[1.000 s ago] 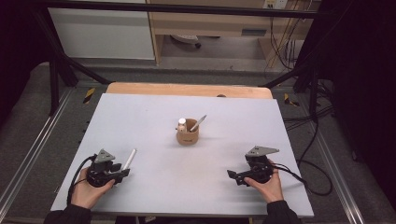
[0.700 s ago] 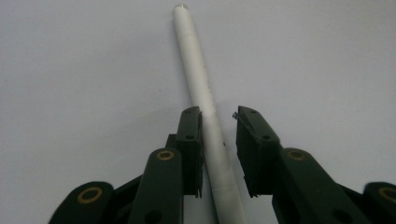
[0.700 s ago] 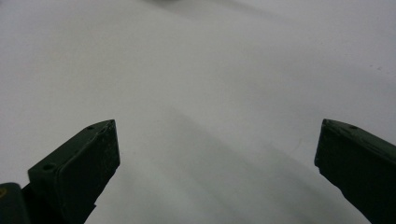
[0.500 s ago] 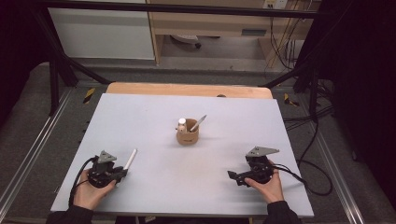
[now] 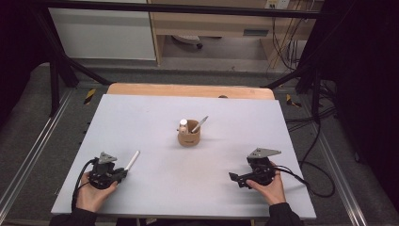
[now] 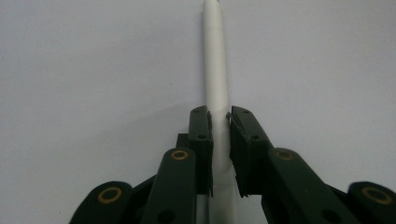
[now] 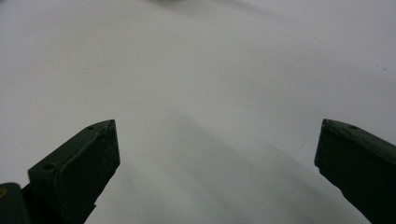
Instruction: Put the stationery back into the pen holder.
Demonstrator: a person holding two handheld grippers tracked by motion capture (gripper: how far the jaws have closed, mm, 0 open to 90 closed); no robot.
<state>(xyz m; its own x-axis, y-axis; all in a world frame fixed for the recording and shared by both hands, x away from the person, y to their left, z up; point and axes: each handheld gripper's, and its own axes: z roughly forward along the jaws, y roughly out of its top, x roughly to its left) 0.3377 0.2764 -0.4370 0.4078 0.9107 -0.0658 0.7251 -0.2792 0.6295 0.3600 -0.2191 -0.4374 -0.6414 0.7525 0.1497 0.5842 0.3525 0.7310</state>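
- Grey table top (image 5: 155, 122) spreads in front of me, with a wooden cup (image 5: 188, 138) near its middle that holds two utensils.
- At the near left corner my left gripper (image 5: 123, 170) has just been closing its jaws; they now clamp the white stick (image 6: 217, 84), which lies on the surface and points away toward the cup.
- At the near right my right gripper (image 7: 217, 154) rests with jaws spread wide, nothing between them.

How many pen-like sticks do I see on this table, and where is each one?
3. One white stick lies on the table between the left tongs, which have just been closing. Two stand in the brown cup: a white-capped one and a slanted grey one. More may be hidden inside.
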